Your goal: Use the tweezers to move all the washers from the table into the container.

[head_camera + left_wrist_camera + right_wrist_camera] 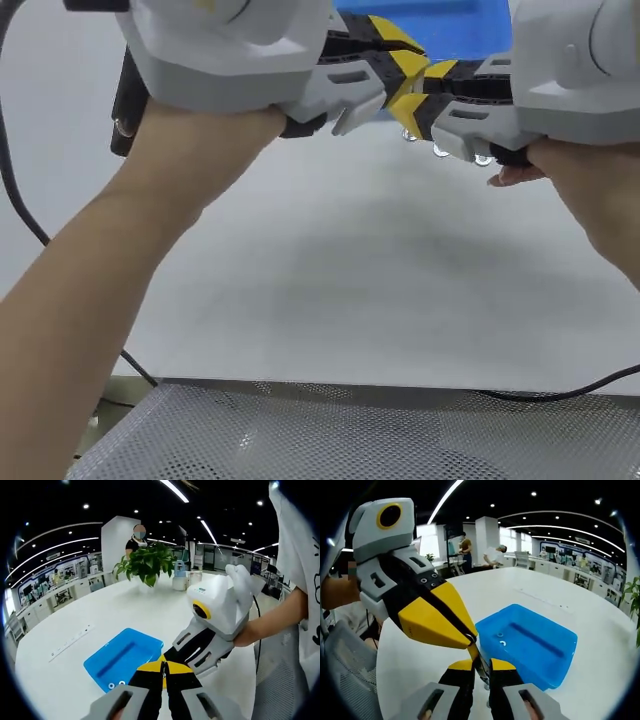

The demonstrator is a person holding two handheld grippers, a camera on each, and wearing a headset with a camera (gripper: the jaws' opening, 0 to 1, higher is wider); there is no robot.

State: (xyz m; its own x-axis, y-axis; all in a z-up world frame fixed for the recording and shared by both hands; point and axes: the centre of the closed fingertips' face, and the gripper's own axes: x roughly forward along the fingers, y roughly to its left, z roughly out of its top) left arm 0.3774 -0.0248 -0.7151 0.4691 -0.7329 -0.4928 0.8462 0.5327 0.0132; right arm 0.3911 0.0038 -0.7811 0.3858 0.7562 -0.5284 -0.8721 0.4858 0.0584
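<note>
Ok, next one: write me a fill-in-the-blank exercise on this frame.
1. The container is ___ in colour.
2. In the left gripper view, two washers lie on the ___ beside the container.
3. The left gripper has jaws coloured black and ___.
4. Beyond the container stands a potted ___.
Missing words: blue; table; yellow; plant.

The right gripper's yellow-tipped black jaws stand nearly together around a thin grey metal strip. The left gripper, jaws pressed together, meets them from the upper left. Just beside them, a blue rectangular plastic tray holds two small washers on a white table.
</note>
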